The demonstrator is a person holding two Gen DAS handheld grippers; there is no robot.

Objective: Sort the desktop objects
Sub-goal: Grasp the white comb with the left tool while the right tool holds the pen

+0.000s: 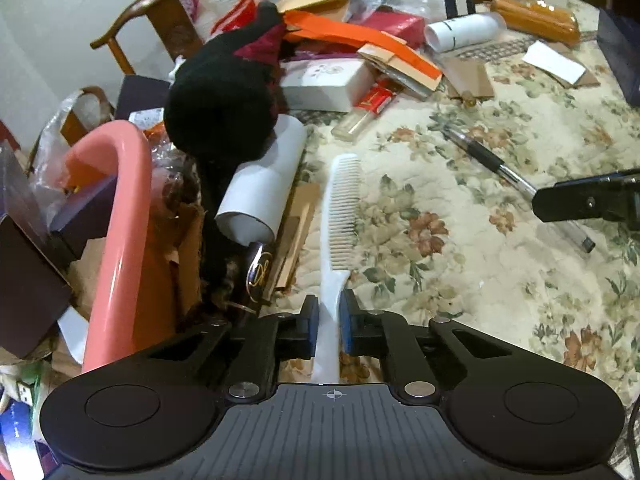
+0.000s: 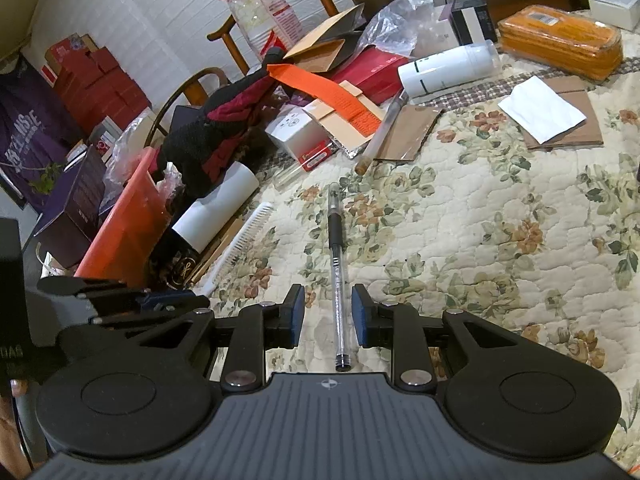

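Note:
A white comb [image 1: 342, 208] lies on the floral quilted cloth [image 1: 460, 280], teeth pointing right. My left gripper [image 1: 329, 304] is shut on its handle, with both blue pads pressed against it. In the right wrist view, a clear pen with a black grip [image 2: 335, 248] lies lengthwise between the fingers of my right gripper [image 2: 327, 292]. Those jaws stand open, with a gap on each side of the pen. The same pen [image 1: 488, 158] shows in the left wrist view, with a black finger of the right gripper [image 1: 580, 200] over its end. The comb [image 2: 244, 240] and left gripper [image 2: 168, 300] appear at the right view's lower left.
A pink bin [image 1: 116, 240] with boxes and bags stands left of the comb. Beside it lie a dark bottle with a white label [image 1: 264, 188] and a black-and-maroon cloth [image 1: 224, 104]. Boxes, cardboard, a white cylinder [image 2: 448, 68] and an orange pack [image 2: 560, 40] crowd the far side.

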